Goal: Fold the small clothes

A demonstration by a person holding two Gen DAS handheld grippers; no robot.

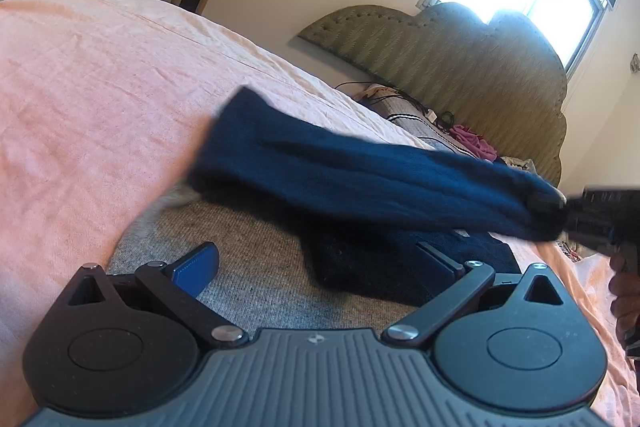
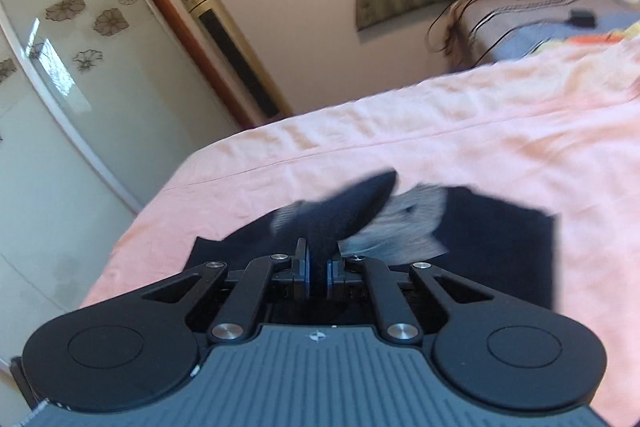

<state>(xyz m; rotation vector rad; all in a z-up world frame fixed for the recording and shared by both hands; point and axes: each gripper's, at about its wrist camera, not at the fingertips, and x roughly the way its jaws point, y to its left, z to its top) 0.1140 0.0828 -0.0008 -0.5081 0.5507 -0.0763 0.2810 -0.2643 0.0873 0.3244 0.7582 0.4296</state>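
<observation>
A dark blue knitted sock [image 1: 360,171] hangs stretched above the pink bed sheet [image 1: 100,87], one end pinched by my right gripper [image 1: 562,207] at the right edge of the left wrist view. In the right wrist view that gripper [image 2: 318,267] is shut on the blue sock [image 2: 348,211], which rises blurred from between the pads. My left gripper [image 1: 320,263] stands wide open and low over a grey garment [image 1: 248,259] and a dark navy garment [image 1: 360,267], with nothing between its fingers. The grey cloth [image 2: 404,223] and the navy garment [image 2: 504,251] lie just beyond the right gripper.
A padded headboard [image 1: 460,67] and a cluttered grey blanket [image 1: 424,127] with cables and a magenta cloth [image 1: 474,141] lie at the bed's far end. A tall gold air conditioner [image 2: 236,55] and a wardrobe door [image 2: 60,87] stand beyond the bed's edge. A hand [image 1: 626,303] shows at the right.
</observation>
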